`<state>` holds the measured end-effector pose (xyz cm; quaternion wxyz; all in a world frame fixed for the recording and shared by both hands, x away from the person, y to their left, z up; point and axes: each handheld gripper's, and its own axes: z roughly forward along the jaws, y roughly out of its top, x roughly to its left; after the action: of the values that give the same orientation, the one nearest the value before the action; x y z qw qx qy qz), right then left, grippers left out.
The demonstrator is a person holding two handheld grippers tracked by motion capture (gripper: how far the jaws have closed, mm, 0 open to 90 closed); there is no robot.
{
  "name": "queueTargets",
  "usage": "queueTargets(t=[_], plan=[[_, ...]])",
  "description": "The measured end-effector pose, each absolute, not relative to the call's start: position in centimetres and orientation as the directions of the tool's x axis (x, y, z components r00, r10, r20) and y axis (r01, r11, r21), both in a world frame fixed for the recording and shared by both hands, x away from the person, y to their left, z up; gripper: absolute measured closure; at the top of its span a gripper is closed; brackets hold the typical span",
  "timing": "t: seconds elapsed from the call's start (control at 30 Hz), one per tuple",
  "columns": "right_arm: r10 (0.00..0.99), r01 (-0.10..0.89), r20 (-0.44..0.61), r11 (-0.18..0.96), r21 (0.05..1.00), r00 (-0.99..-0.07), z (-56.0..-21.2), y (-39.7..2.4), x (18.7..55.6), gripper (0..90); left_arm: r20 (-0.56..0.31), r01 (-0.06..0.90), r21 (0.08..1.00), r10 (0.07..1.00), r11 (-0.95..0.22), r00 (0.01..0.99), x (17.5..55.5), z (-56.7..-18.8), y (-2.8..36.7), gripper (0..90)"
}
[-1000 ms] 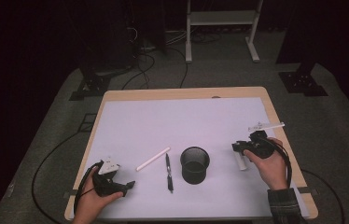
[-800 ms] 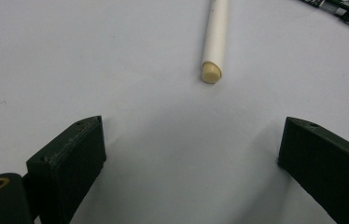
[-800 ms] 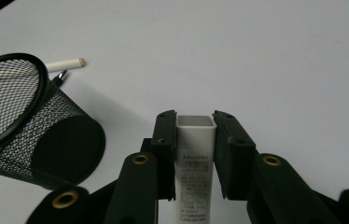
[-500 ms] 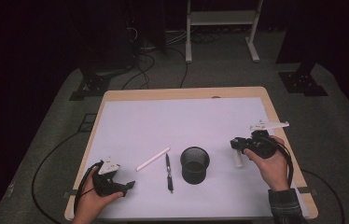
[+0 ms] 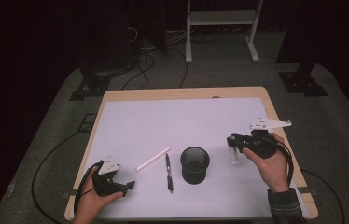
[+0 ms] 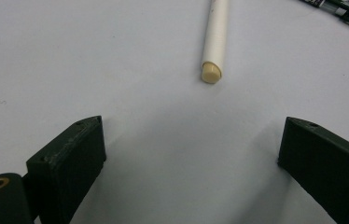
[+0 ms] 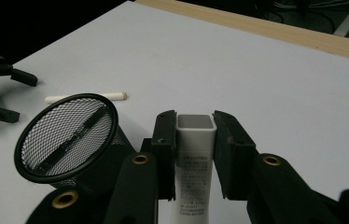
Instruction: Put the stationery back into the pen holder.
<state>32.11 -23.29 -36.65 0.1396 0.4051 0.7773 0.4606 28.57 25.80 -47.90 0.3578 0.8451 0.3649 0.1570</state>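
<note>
Both grippers are at work over the table [image 5: 130, 116]. On the person's right, the right gripper [image 7: 195, 140] is clamped on a white squared tube [image 7: 193, 163], its pads pressing the tube's two flat sides, with the tube standing upright between them. From the high view that gripper [image 5: 232, 142] hangs just to the right of the black mesh cup [image 5: 195, 164], and the tube's lower end looks clear of the tabletop, though how far I cannot tell. The left gripper [image 6: 189, 154] rests low near the table's front left corner with its jaws wide apart and nothing between them.

Next in size is the mesh cup, standing upright near the middle front of the table and, as far as the pictures show, holding nothing yet. Left of it lies a black pen [image 5: 168, 171], and left of that a white pen [image 5: 152, 159] lying at a slant, its cream tip [image 6: 211, 73] pointing toward the left gripper's open jaws.

Judging by this, the work is tidying the loose items into the cup, and it is barely begun: the tube is picked up but not yet dropped in, and both pens lie untouched on the table.
</note>
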Motion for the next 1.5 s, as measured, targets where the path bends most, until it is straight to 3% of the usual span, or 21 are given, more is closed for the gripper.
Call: queueTargets(t=[1.5], plan=[[0.607, 0.33, 0.132, 0.228, 0.916, -0.784, -33.1, -18.6, 30.6, 70.4, 0.003, 0.506, 0.717, 0.729, -0.479, 0.685, 28.6, -47.9, 25.8, 6.6]])
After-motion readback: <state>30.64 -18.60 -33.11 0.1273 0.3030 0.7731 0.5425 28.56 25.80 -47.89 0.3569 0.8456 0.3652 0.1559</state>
